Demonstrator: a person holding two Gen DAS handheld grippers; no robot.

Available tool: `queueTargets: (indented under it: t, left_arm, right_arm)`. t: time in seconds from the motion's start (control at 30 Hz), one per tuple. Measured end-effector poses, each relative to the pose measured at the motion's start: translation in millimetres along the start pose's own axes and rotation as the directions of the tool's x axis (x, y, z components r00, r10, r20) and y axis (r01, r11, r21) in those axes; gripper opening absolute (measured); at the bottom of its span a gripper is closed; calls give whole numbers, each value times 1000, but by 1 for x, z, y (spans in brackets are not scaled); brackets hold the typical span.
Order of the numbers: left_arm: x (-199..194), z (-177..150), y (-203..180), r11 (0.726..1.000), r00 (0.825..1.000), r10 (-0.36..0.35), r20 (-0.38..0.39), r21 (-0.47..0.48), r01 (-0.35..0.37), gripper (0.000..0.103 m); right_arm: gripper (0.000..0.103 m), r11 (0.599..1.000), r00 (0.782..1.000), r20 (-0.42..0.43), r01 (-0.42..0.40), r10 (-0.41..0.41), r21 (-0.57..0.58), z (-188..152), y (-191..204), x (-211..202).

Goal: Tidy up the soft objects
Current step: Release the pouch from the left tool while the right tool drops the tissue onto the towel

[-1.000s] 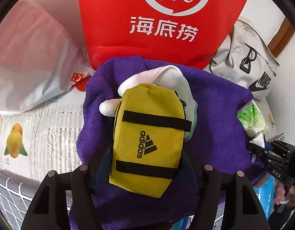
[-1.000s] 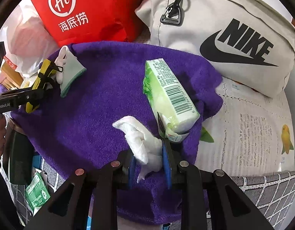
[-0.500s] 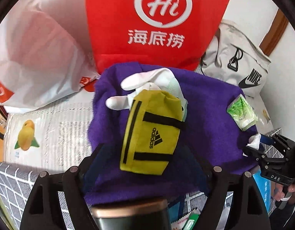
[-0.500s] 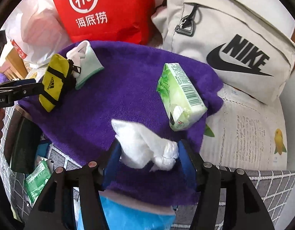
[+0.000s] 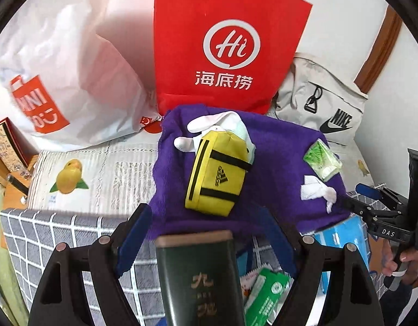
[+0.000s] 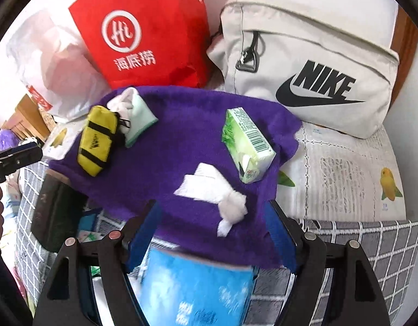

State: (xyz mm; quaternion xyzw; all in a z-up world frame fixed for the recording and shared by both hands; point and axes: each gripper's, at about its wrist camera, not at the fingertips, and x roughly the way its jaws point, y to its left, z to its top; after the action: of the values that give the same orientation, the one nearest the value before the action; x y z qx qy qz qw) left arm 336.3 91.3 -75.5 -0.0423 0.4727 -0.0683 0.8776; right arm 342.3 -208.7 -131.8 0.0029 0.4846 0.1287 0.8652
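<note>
Left view: left tongs spread, holding nothing. Yellow pouch lies on purple towel, overlapping white glove at far side. Tissue pack far right.

Right view: right tongs spread, empty. Crumpled white tissue lies on the towel just beyond them. Blurred blue item near, possibly a packet.

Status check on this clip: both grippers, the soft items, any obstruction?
Left gripper open, empty. Right gripper open, empty. Yellow Adidas pouch, crumpled tissue, tissue pack lying on purple towel. Nothing blocking.
</note>
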Motion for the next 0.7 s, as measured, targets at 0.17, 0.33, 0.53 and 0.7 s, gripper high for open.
queueTargets:
  t: [0.17, 0.33, 0.53, 0.7]
  left_arm:
    - [-19, -24, -3, 1000, 1000, -22, 5, 5, 22, 81]
    - [-37, -49, -6, 1000, 1000, 2, 9, 12, -2, 81]
    - [-61, -76, -10, 1000, 999, -22, 34, 0, 22, 81]
    - [-69, -95, -14, 999, 999, -34, 35, 10, 33, 81]
  right_arm:
    - [78, 1000, 997, 71, -19, 19, -1, -20, 15, -37]
    - [78, 995, 990, 109, -91, 94, -34, -45, 36, -60]
    - [78, 973, 977, 95, -178, 193, -147, -88, 72, -73]
    - [78, 942, 964, 66, -236, 258, -240, -115, 102, -72]
